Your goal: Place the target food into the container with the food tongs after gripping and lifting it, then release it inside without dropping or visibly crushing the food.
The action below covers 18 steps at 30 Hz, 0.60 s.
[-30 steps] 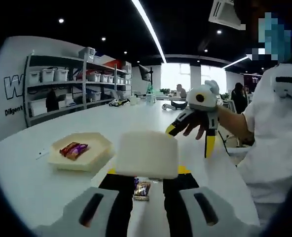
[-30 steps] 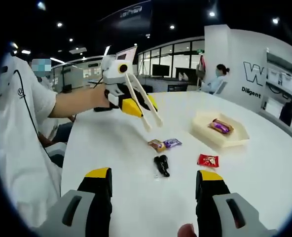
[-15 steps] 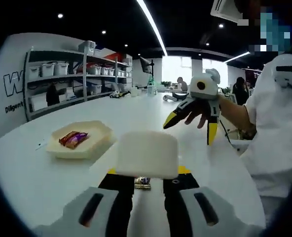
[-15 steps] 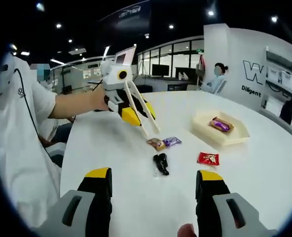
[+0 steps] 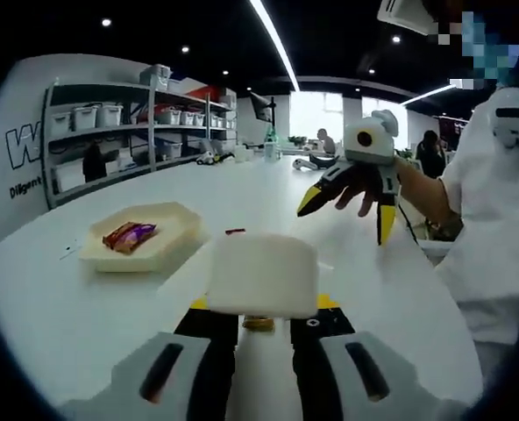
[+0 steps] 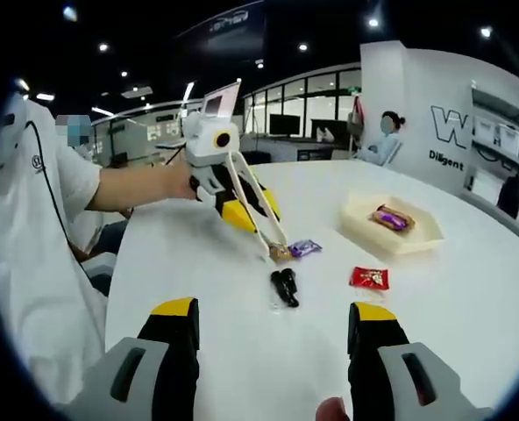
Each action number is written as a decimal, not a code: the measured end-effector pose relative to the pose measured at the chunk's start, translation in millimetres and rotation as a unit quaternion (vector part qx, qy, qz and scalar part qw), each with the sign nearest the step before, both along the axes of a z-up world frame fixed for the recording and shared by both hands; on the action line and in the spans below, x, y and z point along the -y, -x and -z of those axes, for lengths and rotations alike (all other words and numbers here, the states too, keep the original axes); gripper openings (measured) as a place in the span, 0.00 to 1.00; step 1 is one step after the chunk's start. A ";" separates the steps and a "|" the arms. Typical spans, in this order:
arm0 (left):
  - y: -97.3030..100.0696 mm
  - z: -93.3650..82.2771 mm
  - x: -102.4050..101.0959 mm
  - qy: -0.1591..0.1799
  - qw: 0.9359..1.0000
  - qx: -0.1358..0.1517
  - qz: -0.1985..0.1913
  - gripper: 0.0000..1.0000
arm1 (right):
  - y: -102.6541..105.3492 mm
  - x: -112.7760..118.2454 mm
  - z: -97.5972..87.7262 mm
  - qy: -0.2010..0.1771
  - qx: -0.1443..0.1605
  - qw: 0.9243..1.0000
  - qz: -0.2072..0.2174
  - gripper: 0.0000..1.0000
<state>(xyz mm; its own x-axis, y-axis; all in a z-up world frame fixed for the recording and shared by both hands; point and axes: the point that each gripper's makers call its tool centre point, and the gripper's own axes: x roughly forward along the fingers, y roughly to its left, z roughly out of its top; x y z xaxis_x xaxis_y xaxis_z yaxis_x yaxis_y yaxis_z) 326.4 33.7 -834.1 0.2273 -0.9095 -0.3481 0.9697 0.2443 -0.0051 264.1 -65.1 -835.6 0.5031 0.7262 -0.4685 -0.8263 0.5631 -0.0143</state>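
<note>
Pinching the white food tongs (image 6: 252,203) tight in the left claw (image 6: 249,207), with the tong tips down on the bench (image 6: 470,324), right at a small gold-brown candy (image 6: 280,253). Just past the tips, a purple candy (image 6: 304,248); a bit nearer the right claw (image 6: 273,351), a black thing (image 6: 284,288) and a red candy (image 6: 369,279). Ahead of the left claw and off to its left, well apart from the tips, the cream container (image 5: 174,248), with one wrapped sweet (image 5: 128,235) inside already. Right claw spread wide, holding nothing, hanging above the bench. Cannot tell yet if the tips have closed on the candy. Probably very light, with a shiny wrapper that may slip and crinkle. Best to grab across the fat middle, not the thin wrapper ends. Squeeze softly, just enough to lift, so as not to squash or drop it
</note>
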 end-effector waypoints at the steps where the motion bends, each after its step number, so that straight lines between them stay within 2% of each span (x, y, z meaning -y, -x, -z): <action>1: -0.5 0.5 0.0 -0.001 1.000 0.000 0.000 0.21 | -0.1 0.1 0.4 0.000 0.000 1.000 0.000 0.66; 18: -3.0 5.6 1.3 -0.001 1.000 -0.007 -0.002 0.19 | 0.2 1.7 3.0 -0.003 -0.002 1.000 0.002 0.66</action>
<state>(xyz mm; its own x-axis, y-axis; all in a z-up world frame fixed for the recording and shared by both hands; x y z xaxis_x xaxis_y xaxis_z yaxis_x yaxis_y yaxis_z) 329.5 32.4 -839.6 0.2263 -0.9076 -0.3536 0.9684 0.2487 -0.0186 263.9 -66.7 -838.6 0.5038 0.7270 -0.4664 -0.8239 0.5667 -0.0067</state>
